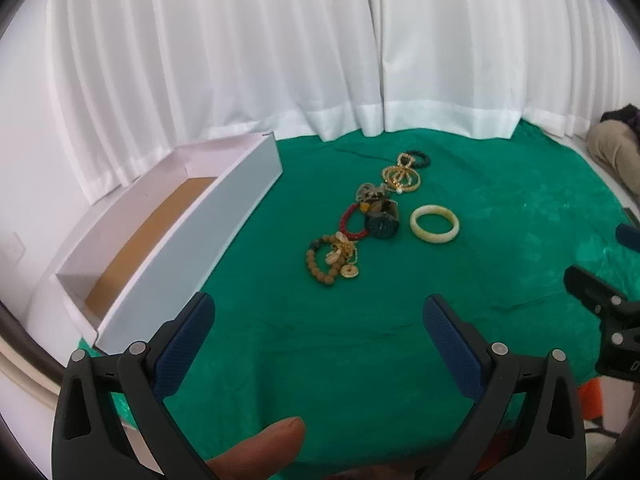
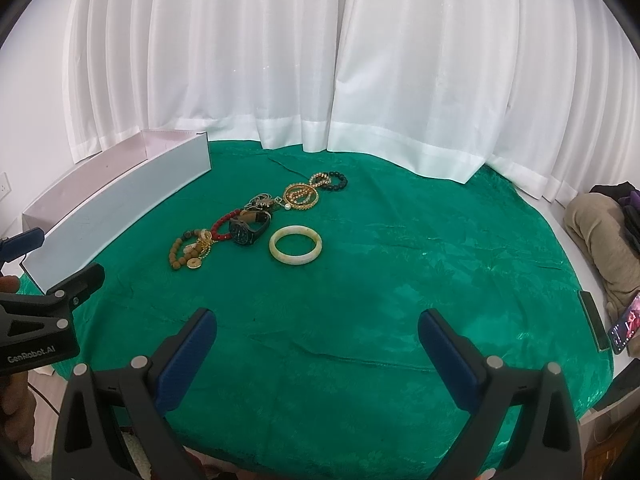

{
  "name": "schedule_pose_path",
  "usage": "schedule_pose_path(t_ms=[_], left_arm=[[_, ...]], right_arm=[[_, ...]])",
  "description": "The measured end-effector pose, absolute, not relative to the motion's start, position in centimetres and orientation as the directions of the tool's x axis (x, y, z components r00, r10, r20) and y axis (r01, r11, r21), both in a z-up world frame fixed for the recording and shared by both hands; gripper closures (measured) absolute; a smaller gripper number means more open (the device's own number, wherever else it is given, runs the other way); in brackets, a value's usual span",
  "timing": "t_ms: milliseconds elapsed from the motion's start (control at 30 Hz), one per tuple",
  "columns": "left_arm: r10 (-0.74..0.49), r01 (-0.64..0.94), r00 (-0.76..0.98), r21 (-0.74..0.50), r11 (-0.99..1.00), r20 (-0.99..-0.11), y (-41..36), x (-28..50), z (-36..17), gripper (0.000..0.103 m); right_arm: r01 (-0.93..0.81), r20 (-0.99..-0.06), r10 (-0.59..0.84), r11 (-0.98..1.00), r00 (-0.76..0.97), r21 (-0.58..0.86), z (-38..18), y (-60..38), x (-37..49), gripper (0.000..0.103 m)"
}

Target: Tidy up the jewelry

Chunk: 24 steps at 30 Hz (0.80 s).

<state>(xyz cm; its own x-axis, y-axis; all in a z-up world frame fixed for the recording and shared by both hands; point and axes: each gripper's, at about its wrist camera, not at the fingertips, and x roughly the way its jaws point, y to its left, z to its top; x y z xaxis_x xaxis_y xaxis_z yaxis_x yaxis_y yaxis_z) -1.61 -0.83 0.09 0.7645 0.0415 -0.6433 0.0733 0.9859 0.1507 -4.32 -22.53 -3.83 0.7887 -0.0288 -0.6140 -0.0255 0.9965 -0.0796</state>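
A row of jewelry lies on the green cloth: a wooden bead bracelet with gold charms, a red bead bracelet, a dark watch, gold chains, a black bead bracelet and a pale jade bangle set to the right. The same bangle and watch show in the right wrist view. A long white box with a brown floor stands open at the left. My left gripper and my right gripper hang open and empty, well short of the jewelry.
White curtains close off the back. The other gripper shows at the left edge of the right wrist view. A beige bundle and a phone lie at the table's right edge. A fingertip rests below my left gripper.
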Motion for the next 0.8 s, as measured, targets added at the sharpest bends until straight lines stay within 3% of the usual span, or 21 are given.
schedule_pose_path(t_ms=[233,800], left_arm=[[-0.011,0.118,0.706,0.103,0.988,-0.708,-0.6,-1.2,-1.0,0.0],[-0.047,0.139,0.662,0.061,0.988,-0.748,0.6,-0.5,-1.4,0.0]], right_arm=[[-0.025,-0.614,-0.029,0.997,0.789,-0.079,-3.8,-22.5,-4.3,0.0],[0.02,-0.6,-0.03,1.0,0.799,-0.023,-3.5,-24.5,-3.5,0.0]])
